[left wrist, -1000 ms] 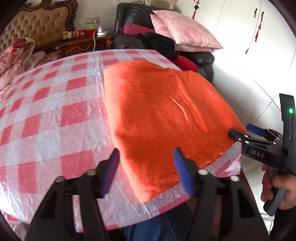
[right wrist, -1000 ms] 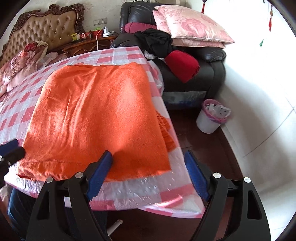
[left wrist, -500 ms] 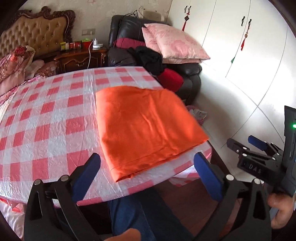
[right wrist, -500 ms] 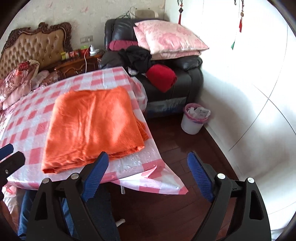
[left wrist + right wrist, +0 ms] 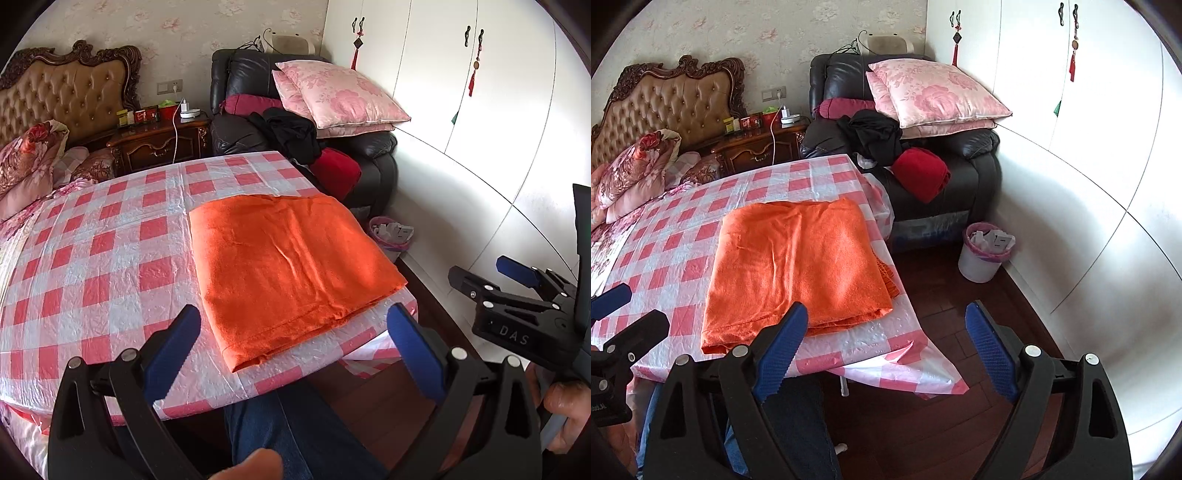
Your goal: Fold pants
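Left tool (image 5: pixel 293 347) wide open, jaws just opened, empty; right tool (image 5: pixel 884 345) wide open, empty. Folded orange pants (image 5: pixel 284 266) flat at bench (image 5: pixel 92 258) near-right corner, both tools clear above.

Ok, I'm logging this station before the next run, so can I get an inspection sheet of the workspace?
Surface: table under a red-and-white checked plastic cloth.
Job's things: orange fabric pants, folded into a flat rectangle near the table's front corner.
Clutter: nothing seen on the table.
Grippers: left gripper and right gripper open, holding nothing, off the pants.
Cables: white charger cable at the wooden nightstand.
Surroundings: black leather armchair with pink pillows, white bin.
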